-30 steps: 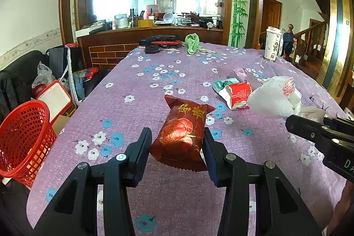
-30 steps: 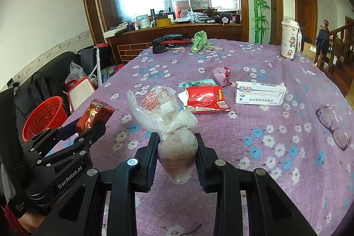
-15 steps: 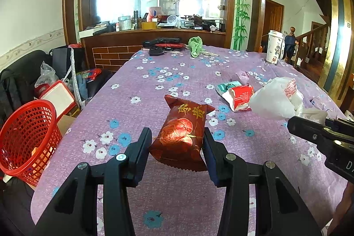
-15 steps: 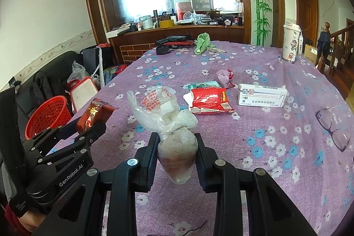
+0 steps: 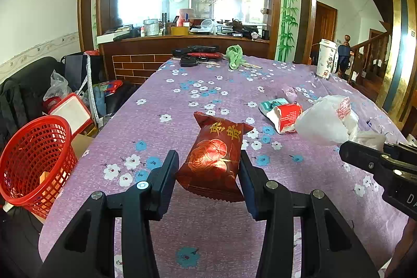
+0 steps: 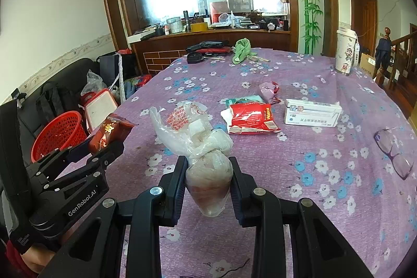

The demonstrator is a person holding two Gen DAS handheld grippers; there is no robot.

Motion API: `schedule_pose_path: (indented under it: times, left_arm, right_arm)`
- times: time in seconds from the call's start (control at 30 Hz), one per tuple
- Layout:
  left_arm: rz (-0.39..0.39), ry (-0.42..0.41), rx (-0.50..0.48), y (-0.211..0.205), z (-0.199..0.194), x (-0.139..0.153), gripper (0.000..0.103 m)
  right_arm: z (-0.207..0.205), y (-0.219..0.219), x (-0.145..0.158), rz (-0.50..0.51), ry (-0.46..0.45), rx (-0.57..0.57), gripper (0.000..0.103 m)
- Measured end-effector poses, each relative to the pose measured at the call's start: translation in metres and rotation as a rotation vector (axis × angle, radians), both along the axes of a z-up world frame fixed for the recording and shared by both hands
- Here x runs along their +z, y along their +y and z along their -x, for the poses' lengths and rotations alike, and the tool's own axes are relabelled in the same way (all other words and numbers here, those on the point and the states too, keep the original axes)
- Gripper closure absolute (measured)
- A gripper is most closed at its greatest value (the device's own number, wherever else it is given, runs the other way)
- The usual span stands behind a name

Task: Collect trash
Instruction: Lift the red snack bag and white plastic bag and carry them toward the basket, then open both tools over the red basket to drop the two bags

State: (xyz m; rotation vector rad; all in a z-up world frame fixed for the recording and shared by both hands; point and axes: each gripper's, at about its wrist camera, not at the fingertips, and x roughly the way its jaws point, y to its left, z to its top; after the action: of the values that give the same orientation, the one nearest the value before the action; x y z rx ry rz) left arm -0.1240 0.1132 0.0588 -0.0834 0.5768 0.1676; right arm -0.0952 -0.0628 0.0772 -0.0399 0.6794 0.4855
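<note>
My left gripper (image 5: 208, 163) is shut on a dark red snack packet (image 5: 215, 156) with gold characters and holds it above the purple flowered tablecloth (image 5: 161, 137). My right gripper (image 6: 208, 173) is shut on a knotted white plastic bag (image 6: 208, 173) of scraps, lifted off the table. The left gripper with its packet (image 6: 110, 130) shows at the left of the right wrist view. A red mesh basket (image 5: 34, 160) stands on the floor left of the table, also seen in the right wrist view (image 6: 58, 134).
A red-and-white wrapper (image 6: 251, 119), a crumpled pink wrapper (image 6: 268, 90), a white medicine box (image 6: 311, 113) and glasses (image 6: 393, 153) lie on the table. A tall cup (image 6: 345, 52), a green cloth (image 6: 241, 50) and dark items lie at the far end. Bags crowd the floor by the basket.
Both grippers have kept hold of their loads and pulled back and up a little from the table; the basket shows larger and nearer at the left.
</note>
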Motion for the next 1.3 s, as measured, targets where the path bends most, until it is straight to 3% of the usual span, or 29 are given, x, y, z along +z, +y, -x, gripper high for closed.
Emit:
schedule_pose_path:
  times: [0.77, 1.3]
  left_arm:
    - [0.064, -0.034, 0.115, 0.061, 0.015, 0.005, 0.059]
    - [0.077, -0.069, 0.373, 0.175, 0.058, 0.023, 0.059]
  right_arm:
    - [-0.004, 0.058, 0.002, 0.039, 0.02, 0.095, 0.07]
    - [-0.009, 0.161, 0.02, 0.04, 0.074, 0.298, 0.07]
